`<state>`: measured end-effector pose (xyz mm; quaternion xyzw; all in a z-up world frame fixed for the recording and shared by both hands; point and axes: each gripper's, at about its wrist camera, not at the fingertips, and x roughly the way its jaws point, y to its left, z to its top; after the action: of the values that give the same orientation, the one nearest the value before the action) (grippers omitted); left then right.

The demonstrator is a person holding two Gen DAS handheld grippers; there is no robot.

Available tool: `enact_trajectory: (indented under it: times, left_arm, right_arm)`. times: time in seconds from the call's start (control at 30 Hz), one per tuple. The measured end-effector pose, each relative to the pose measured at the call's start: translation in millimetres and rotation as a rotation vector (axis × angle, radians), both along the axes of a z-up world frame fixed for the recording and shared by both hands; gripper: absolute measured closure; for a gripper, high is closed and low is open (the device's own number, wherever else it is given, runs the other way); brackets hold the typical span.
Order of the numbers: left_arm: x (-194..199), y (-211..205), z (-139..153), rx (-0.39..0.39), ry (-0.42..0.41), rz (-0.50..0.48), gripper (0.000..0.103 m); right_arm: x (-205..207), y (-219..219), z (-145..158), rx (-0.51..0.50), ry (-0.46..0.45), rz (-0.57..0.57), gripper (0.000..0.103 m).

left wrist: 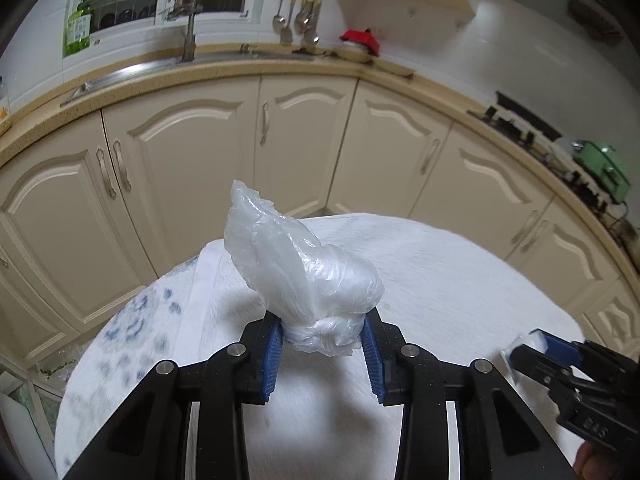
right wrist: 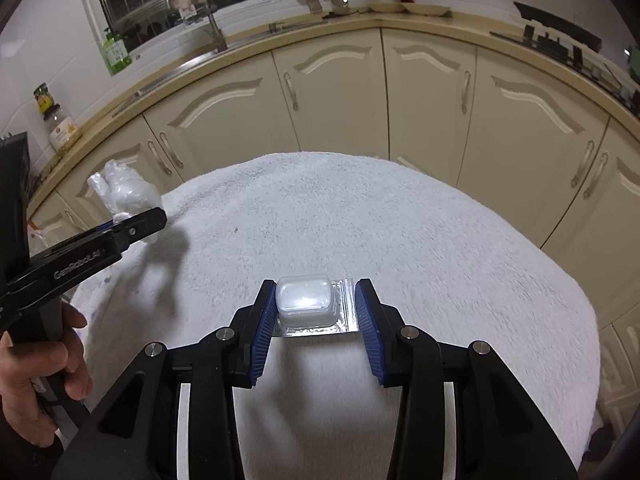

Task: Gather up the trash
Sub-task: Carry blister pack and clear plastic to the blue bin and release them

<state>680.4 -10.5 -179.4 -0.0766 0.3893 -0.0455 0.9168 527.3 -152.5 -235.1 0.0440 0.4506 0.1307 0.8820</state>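
Black-armed, blue-padded, the left claw [left wrist: 323, 344] is closed on a crumpled ball of clear plastic film [left wrist: 304, 264], pinching its knotted lower end so that the rest billows up toward twelve o'clock in the left wrist view. Beneath it lies the desk, draped in a white fluffy towel [left wrist: 440, 264], with cream kitchen cabinets [left wrist: 304, 140] beyond.

In the right wrist view, the right claw [right wrist: 316, 312] grips a small clear plastic blister pack with a silver foil base [right wrist: 306, 302]. Its left pad presses the side of the dome and its right pad meets the foil flange. A person's hand [right wrist: 40, 380] at eight o'clock holds the left claw, with the film bundle visible at ten o'clock.

I judge the film to be very light, soft and slippery; it squashes easily, so the dense knot is the sound place to hold it, as loose folds could slide free. The blister looks light but stiffer, its thin dome likely to buckle or pop out under a hard squeeze. A hold across the flat foil edges seems safer than one across the rounded dome.
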Motion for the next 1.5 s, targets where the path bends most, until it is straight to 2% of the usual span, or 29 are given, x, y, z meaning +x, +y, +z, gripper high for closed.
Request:
enact_trajectory:
  times: [0.27,0.5,0.73,0.9,1.1,1.27,1.5]
  left_arm:
    - [-61.9,-19.1,34.1,-0.017,-0.091,-0.058,0.071]
    - [-151.9,-46.1,51.8,-0.023,-0.156,-0.129,0.071]
    - [-228.3,-98.4,66.6,-0.047,-0.194,-0.197,0.071]
    - [-261.6,-136.5,77.0,-0.052,-0.229,-0.269,0.071]
    - [-285.5,-172.3,84.5,-0.049,-0.261,-0.363,0.071]
    - [-285.9,-203.2,85.7,-0.057,-0.273,-0.453,0.071]
    - [-253.6,-258.3,78.2,-0.075,-0.231,-0.579,0.071]
  right_arm:
    - [-54.0,-24.5,36.1,0.01,-0.06,-0.04,0.062]
    - [-112.0,-53.0,69.1,0.005,-0.133,-0.08,0.062]
    - [-163.6,-90.1,95.1,0.002,-0.196,-0.139,0.062]
    - [-197.3,-120.6,113.1,0.012,-0.246,-0.192,0.062]
    - [-227.1,-157.0,126.0,0.025,-0.288,-0.264,0.062]
    - [-246.8,-194.3,129.9,0.024,-0.305,-0.341,0.062]
    - [-276.5,-267.6,119.7,0.007,-0.288,-0.497,0.062]
